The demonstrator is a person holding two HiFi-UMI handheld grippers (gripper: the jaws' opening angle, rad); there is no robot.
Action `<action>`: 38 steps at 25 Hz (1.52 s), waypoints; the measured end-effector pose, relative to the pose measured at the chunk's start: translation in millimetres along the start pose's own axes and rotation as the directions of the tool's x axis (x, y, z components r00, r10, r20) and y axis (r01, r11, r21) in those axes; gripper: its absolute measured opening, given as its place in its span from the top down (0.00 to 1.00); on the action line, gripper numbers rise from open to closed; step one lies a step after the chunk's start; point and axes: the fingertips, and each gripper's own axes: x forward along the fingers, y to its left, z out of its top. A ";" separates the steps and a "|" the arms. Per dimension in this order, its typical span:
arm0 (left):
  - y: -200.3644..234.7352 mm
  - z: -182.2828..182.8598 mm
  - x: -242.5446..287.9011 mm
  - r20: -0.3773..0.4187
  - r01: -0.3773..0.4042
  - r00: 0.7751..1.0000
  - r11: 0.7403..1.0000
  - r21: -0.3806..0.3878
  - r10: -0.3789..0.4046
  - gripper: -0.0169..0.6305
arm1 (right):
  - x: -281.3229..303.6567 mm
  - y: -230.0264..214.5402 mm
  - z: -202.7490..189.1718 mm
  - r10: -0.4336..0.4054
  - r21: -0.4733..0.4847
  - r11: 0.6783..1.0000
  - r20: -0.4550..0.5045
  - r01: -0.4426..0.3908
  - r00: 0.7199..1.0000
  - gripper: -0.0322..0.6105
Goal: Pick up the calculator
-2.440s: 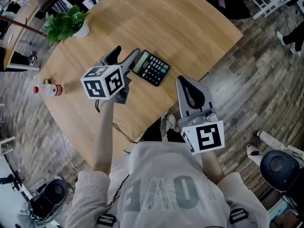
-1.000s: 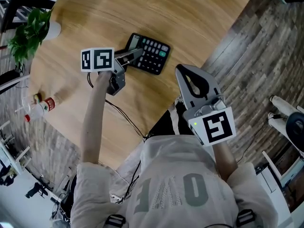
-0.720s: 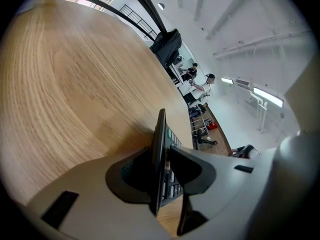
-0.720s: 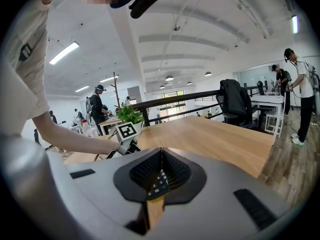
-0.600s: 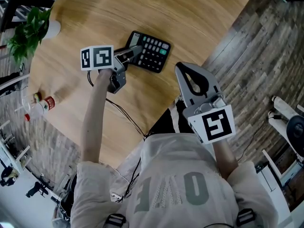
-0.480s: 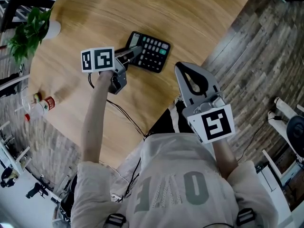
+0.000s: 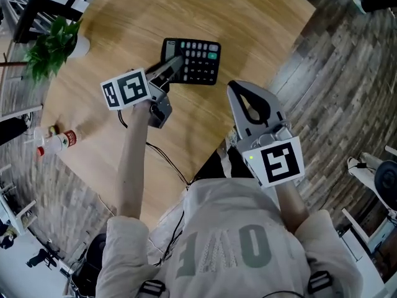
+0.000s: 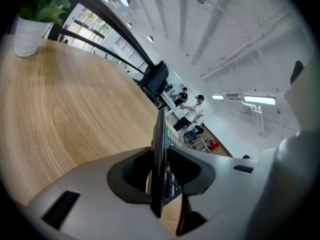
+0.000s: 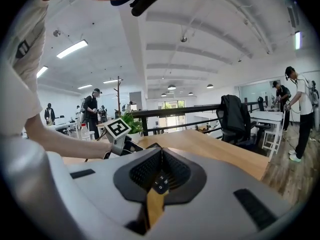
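The black calculator [image 7: 197, 61] hangs above the round wooden table [image 7: 124, 17]. My left gripper [image 7: 175, 67] is shut on its near left edge. In the left gripper view the calculator [image 8: 159, 134] stands edge-on between the two dark pads, which press on both its faces. My right gripper [image 7: 240, 90] is held over the table's near edge, to the right of the calculator and apart from it. Its jaws meet in the right gripper view [image 9: 161, 153] with nothing held between them. That view also shows the left gripper's marker cube [image 9: 118, 128].
A potted green plant [image 7: 53, 45] stands at the table's far left. A small bottle with a red label [image 7: 59, 140] lies near the left rim. A black cable [image 7: 162, 159] trails from the left gripper across the table. Wood-plank floor [image 7: 335, 73] lies to the right.
The left gripper has risen with the calculator, which has left the tabletop and turned a little. The right gripper has come up slightly and stays shut.
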 end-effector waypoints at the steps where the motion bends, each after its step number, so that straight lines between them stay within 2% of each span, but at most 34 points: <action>1: -10.0 11.2 -4.4 0.041 0.007 0.999 1.000 0.012 -0.008 0.79 | -0.9 -0.6 7.7 -0.005 -0.008 1.000 0.017 0.005 1.000 0.92; 5: -54.2 47.6 -29.2 0.200 0.027 0.979 0.997 0.073 -0.041 0.79 | -9.9 0.4 41.0 -0.016 -0.042 0.999 0.103 0.020 0.995 0.92; 8: -92.1 64.8 -56.0 0.317 0.011 0.947 0.990 0.143 -0.056 0.79 | -23.4 5.2 65.3 -0.009 -0.066 0.998 0.164 0.020 0.986 0.92; 13: -154.3 84.3 -106.8 0.496 -0.048 0.864 0.965 0.258 -0.089 0.79 | -44.4 15.6 96.3 0.020 -0.133 0.991 0.239 0.012 0.971 0.92; 15: -174.7 84.6 -128.7 0.554 -0.098 0.828 0.950 0.295 -0.087 0.79 | -52.3 23.0 108.0 0.030 -0.133 0.991 0.271 0.007 0.962 0.92; 18: -204.1 81.3 -162.2 0.642 -0.191 0.762 0.919 0.344 -0.082 0.79 | -62.1 35.7 125.8 0.052 -0.136 0.991 0.309 -0.010 0.950 0.92; 20: -224.2 75.0 -181.5 0.701 -0.266 0.708 0.888 0.374 -0.083 0.79 | -69.7 42.2 135.9 0.063 -0.141 0.990 0.329 -0.017 0.942 0.92; 21: -233.3 70.9 -190.6 0.731 -0.319 0.678 0.865 0.388 -0.078 0.79 | -73.7 45.1 139.9 0.068 -0.141 0.990 0.340 -0.021 0.938 0.92; 25: -262.2 50.4 -225.2 0.833 -0.562 0.551 0.717 0.412 -0.047 0.79 | -87.1 57.4 149.1 0.086 -0.124 0.991 0.375 -0.042 0.923 0.92; 27: -273.6 41.5 -239.9 0.867 -0.641 0.496 0.654 0.403 -0.048 0.79 | -90.4 62.4 153.0 0.093 -0.115 0.992 0.390 -0.052 0.916 0.92; 28: -278.0 38.3 -246.1 0.879 -0.669 0.475 0.628 0.397 -0.050 0.79 | -91.1 65.0 154.9 0.098 -0.114 0.992 0.395 -0.057 0.913 0.92; 30: -283.8 33.6 -256.2 0.894 -0.709 0.446 0.592 0.384 -0.045 0.79 | -92.2 71.1 157.1 0.109 -0.114 0.991 0.403 -0.068 0.909 0.92; 32: -286.6 30.6 -264.1 0.904 -0.732 0.426 0.572 0.370 -0.039 0.79 | -93.5 77.1 158.0 0.120 -0.113 0.990 0.407 -0.081 0.905 0.92; 35: -288.4 29.1 -271.1 0.912 -0.746 0.408 0.563 0.356 -0.036 0.79 | -94.6 82.2 160.5 0.125 -0.115 0.990 0.417 -0.084 0.900 0.92; 38: -289.3 26.1 -273.2 0.915 -0.750 0.403 0.561 0.351 -0.034 0.79 | -96.5 84.7 160.1 0.121 -0.136 0.988 0.414 -0.070 0.902 0.92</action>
